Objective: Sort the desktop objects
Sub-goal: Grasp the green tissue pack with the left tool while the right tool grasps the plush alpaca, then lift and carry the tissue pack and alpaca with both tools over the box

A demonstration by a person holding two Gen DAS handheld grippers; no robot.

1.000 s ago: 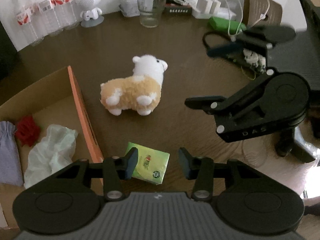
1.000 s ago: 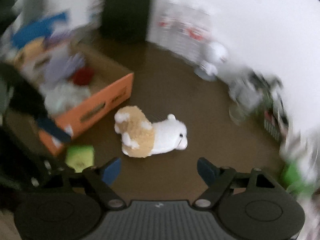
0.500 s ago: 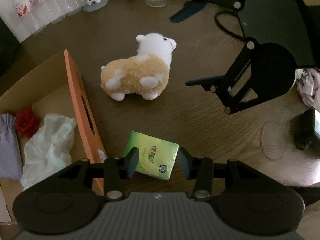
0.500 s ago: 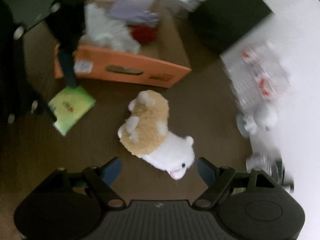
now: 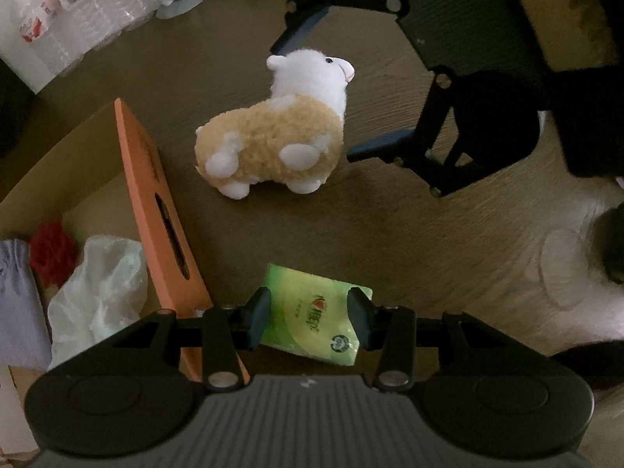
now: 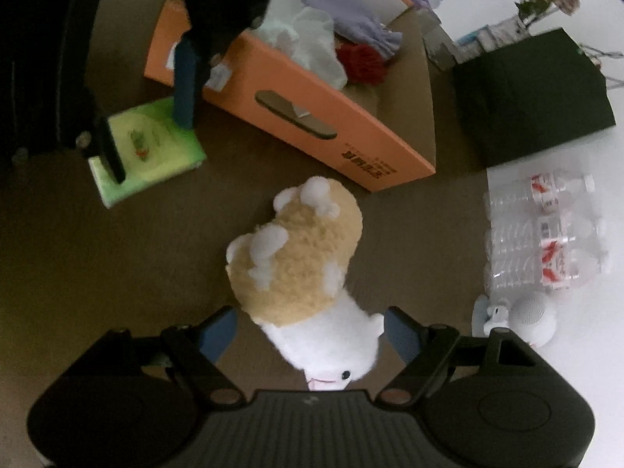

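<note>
While both claws gape, left claw [image 5: 309,318] straddles tissue pack [image 5: 312,318], right claw [image 6: 308,335] plush alpaca [image 6: 300,273], beside orange box [image 6: 312,117].

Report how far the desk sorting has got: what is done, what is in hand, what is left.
Done: the orange box already holds a white plastic bag, a red fluffy item and a lilac pouch.
In hand: the left gripper straddles the green tissue pack; the right gripper brackets the plush alpaca. Neither is lifted.
Left: both still lie on the table outside the box.
</note>
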